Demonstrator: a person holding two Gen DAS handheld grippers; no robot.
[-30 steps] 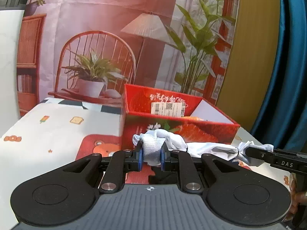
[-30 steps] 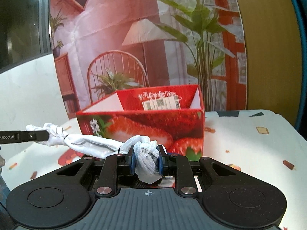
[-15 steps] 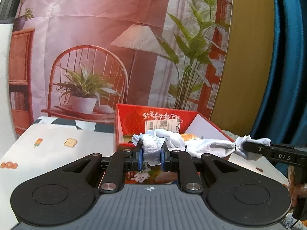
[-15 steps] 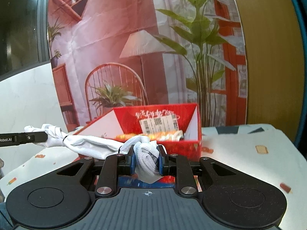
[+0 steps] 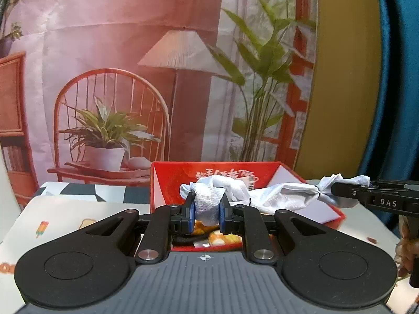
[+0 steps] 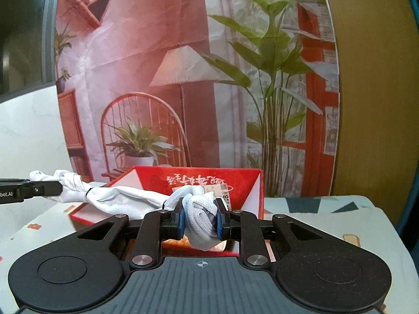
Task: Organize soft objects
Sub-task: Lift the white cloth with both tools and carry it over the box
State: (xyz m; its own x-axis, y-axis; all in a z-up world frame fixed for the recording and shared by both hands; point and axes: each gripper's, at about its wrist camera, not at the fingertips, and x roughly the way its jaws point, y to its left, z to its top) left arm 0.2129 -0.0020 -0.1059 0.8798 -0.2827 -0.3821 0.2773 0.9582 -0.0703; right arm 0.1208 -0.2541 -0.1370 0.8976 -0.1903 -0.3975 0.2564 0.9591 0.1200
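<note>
Both the left claw (image 5: 207, 216) and the right claw (image 6: 200, 222) are closed tight on opposite ends of the long white cloth bundle (image 5: 282, 196), holding it stretched above the open red cardboard box (image 6: 248, 183), I think for lowering inside.

Both level and facing forward — left hand-held gripper (image 5: 207, 210) and right hand-held gripper (image 6: 200, 221) each clamped tight on cloth.

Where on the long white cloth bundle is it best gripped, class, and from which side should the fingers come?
Grip the white cloth bundle at its two bunched ends, just beyond the black ties, one gripper per end. Come from the near side, fingers level. The ends are thick knots that fill the left gripper and right gripper; the middle is slack and would sag.
</note>
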